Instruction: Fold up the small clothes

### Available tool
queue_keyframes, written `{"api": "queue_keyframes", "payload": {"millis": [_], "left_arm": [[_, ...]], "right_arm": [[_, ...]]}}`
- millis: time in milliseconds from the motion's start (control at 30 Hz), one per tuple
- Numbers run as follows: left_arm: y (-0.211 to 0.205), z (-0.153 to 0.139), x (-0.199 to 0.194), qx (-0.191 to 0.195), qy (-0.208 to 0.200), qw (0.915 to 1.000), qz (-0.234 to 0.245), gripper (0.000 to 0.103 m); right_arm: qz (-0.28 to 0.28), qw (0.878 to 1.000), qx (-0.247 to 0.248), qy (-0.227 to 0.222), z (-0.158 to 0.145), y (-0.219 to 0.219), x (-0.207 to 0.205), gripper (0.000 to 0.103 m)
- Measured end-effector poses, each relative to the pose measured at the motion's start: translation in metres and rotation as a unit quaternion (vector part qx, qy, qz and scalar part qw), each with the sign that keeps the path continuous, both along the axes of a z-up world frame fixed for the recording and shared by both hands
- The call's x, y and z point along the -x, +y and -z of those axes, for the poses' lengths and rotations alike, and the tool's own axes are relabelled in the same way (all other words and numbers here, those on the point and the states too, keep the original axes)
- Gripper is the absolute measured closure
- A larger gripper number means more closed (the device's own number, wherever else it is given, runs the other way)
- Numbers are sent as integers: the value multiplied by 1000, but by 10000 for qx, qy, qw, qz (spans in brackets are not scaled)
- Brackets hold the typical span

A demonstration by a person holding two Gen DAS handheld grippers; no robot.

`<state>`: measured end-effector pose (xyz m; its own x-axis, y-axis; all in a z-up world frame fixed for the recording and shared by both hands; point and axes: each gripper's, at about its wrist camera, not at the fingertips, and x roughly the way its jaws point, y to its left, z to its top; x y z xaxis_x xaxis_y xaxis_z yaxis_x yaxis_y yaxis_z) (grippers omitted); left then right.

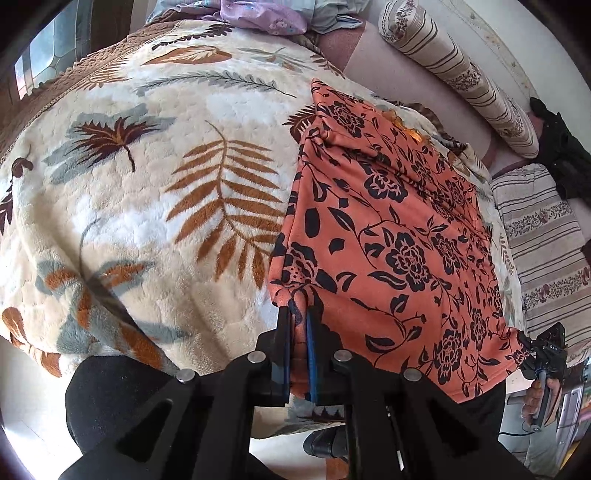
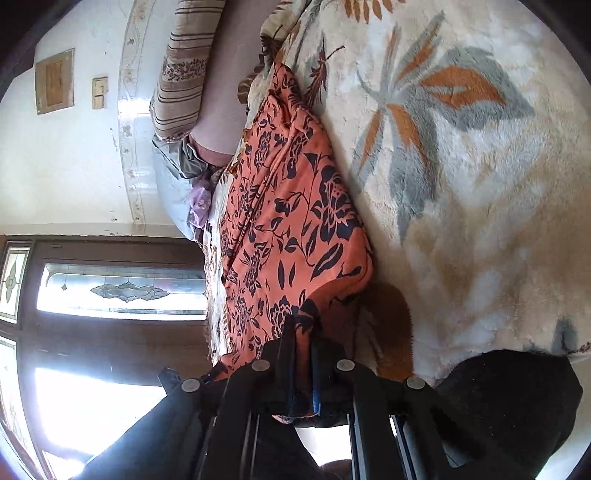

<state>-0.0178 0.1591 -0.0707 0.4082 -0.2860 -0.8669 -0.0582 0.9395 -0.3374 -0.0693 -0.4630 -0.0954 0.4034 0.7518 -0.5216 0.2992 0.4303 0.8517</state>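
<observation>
An orange garment (image 1: 391, 229) with a black flower print lies spread over the right side of a fleece blanket. My left gripper (image 1: 298, 314) is shut on its near left corner, a pinch of cloth bunched between the blue pads. In the left wrist view, my right gripper (image 1: 532, 354) holds the garment's near right corner, with a hand on its handle. The right wrist view is rolled sideways. There the orange garment (image 2: 295, 206) runs away from the right gripper (image 2: 303, 325), which is shut on a fold of its edge.
The cream leaf-patterned blanket (image 1: 147, 192) covers the bed, which shows again in the right wrist view as the blanket (image 2: 461, 184). Striped pillows (image 1: 454, 66) and a striped sheet (image 1: 543, 243) lie at the right. A purple cloth (image 1: 258, 18) sits at the far end. A dark stool or seat (image 1: 110, 398) is below the bed edge.
</observation>
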Motion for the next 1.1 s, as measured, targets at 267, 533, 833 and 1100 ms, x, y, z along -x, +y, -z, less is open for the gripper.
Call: {"api": "queue_keyframes", "payload": {"millis": [267, 533, 833, 1100], "left_arm": [[-6, 1, -3, -84, 27, 9999, 53, 96], [-7, -42, -7, -26, -571, 9984, 50, 96], [-8, 0, -27, -232, 30, 9996, 143, 96], [-22, -80, -167, -58, -1011, 9940, 421, 96]], "right_arm": [[76, 9998, 70, 176, 8, 4, 4, 97], [44, 9991, 86, -403, -37, 11, -9, 97], [98, 9999, -36, 127, 4, 20, -25, 97], [438, 9936, -60, -1036, -61, 3, -185, 97]]}}
